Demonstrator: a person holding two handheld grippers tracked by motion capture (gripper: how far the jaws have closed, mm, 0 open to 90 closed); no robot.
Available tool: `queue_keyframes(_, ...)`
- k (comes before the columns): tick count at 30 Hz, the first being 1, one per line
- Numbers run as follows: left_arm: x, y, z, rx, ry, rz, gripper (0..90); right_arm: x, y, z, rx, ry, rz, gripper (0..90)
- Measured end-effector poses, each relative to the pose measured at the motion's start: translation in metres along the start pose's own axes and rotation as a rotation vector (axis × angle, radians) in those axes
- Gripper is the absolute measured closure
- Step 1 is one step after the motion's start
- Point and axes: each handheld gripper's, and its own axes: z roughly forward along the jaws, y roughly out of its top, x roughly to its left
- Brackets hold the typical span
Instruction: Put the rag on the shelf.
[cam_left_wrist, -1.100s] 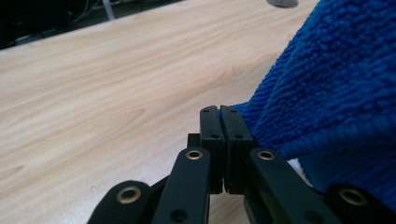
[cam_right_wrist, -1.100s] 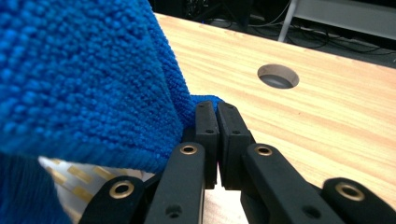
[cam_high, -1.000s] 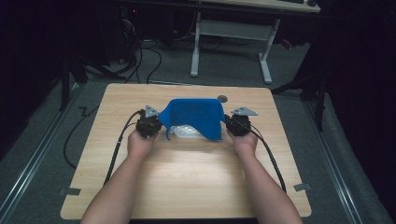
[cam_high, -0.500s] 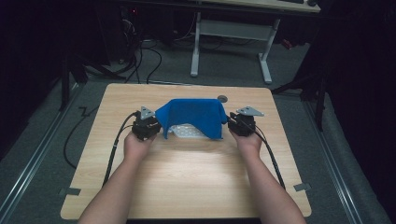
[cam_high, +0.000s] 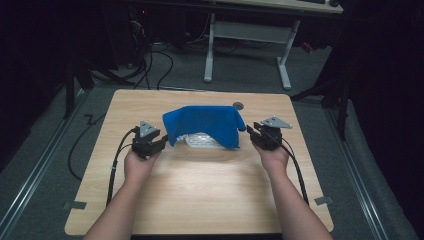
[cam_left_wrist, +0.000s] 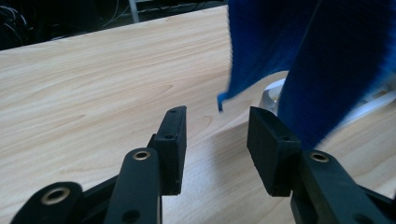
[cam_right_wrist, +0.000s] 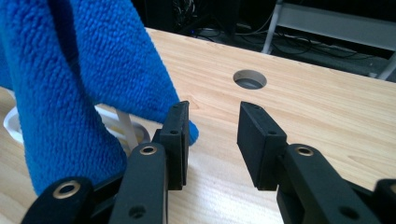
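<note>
High view puts my two hands low on the pale wooden surface (cam_high: 200, 185), forearms coming up from six o'clock and angling slightly inward. My left hand-held gripper (cam_high: 159, 143) sits at nine o'clock of the blue fluffy microfibre cloth (cam_high: 205, 125), my right hand-held gripper (cam_high: 251, 133) at three o'clock of it, each pointing in toward the cloth and just beside its edge. The cloth is draped like a tent over a white, partly clear plastic object (cam_high: 202, 141) near the middle of the surface, which peeks out beneath its near hem.

Both sets of jaws have just been opening and now stand apart with nothing between them; I am gripping nothing.

Left gripper view gives me what the overhead cannot: the cloth (cam_left_wrist: 317, 60) hangs free ahead of the jaws at about one o'clock, one corner dangling, with the white rim (cam_left_wrist: 271, 95) of the covered object showing under it. Right gripper view shows the cloth (cam_right_wrist: 79, 79) off at ten o'clock, its lower corner beside the outer face of one jaw, and a round grey-lined hole (cam_right_wrist: 250, 79) in the surface at twelve o'clock.
</note>
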Motion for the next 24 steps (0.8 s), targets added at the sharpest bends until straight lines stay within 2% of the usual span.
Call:
queue_keyframes(3,0.0,-0.004,-0.006,0.001,0.002,0.002,57.6,0.002,-0.001,-0.005,0.002,-0.001,-0.014,64.2)
queue_keyframes(6,-0.001,-0.008,-0.011,0.009,0.002,-0.003,56.8,0.004,-0.004,-0.012,-0.024,-0.005,-0.026,63.4)
queue_keyframes(11,-0.003,-0.019,-0.023,0.024,0.0,0.015,54.5,0.007,-0.009,-0.024,0.007,0.012,-0.04,58.0)
queue_keyframes(13,-0.005,-0.026,-0.031,0.025,-0.001,0.018,53.2,0.009,-0.013,-0.032,-0.012,0.011,-0.059,57.2)
queue_keyframes(18,-0.013,-0.044,-0.049,0.044,-0.038,-0.016,50.8,0.014,-0.028,-0.049,0.008,-0.009,-0.095,52.5)
queue_keyframes(24,-0.032,-0.073,-0.069,0.083,-0.088,-0.014,48.6,0.023,-0.057,-0.078,-0.012,-0.029,-0.111,45.1)
